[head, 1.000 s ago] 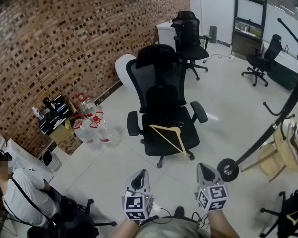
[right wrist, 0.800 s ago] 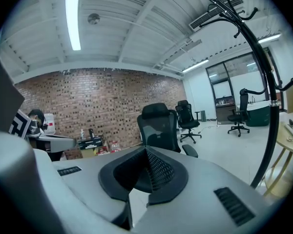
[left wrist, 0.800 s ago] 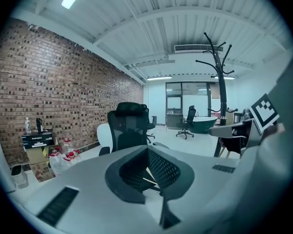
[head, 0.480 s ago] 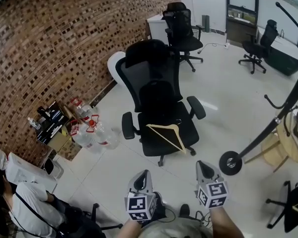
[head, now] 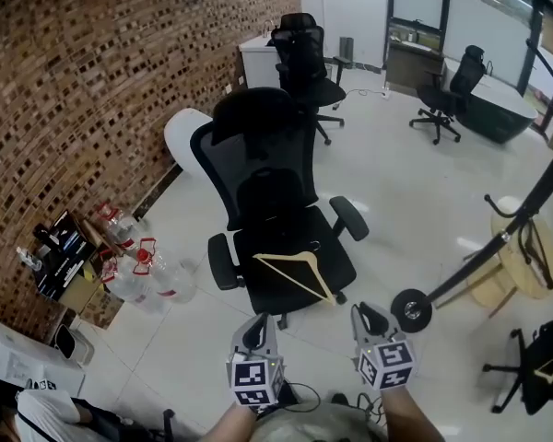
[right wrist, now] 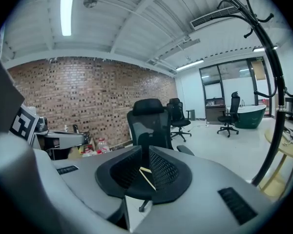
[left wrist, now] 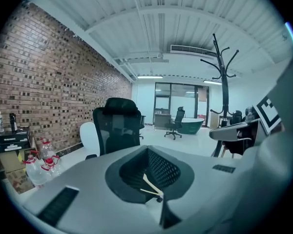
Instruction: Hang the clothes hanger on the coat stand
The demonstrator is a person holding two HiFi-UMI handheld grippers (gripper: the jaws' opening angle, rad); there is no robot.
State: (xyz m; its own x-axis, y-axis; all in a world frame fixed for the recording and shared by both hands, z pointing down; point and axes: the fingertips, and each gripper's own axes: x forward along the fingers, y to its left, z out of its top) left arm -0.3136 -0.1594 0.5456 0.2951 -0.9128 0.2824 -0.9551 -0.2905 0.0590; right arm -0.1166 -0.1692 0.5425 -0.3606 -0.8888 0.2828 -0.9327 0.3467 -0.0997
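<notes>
The wooden clothes hanger (head: 293,279) lies flat on the seat of a black office chair (head: 267,173) in the middle of the pale tiled floor (head: 396,191), with its hook towards the chair's back. Both grippers are held low in front of the person, side by side and apart, pointing at that chair and well short of it. In the left gripper view, the left gripper (head: 258,325) has its jaws apart by a narrow slit with nothing between them, and the hanger (left wrist: 149,185) shows far off through the gap. The right gripper (head: 361,313) has just been opening; its jaws stand a little apart, wider than the left pair, also empty, and the hanger (right wrist: 147,178) and a foot of the chair show beyond them. The black coat stand (left wrist: 224,82) is on the person's right, with its round base (head: 411,310) on the floor just beside the right gripper in the head view. A round wooden table (head: 525,265) stands behind the pole. A brick wall (head: 92,81) runs along the left, with water bottles (head: 143,270) at its foot.
</notes>
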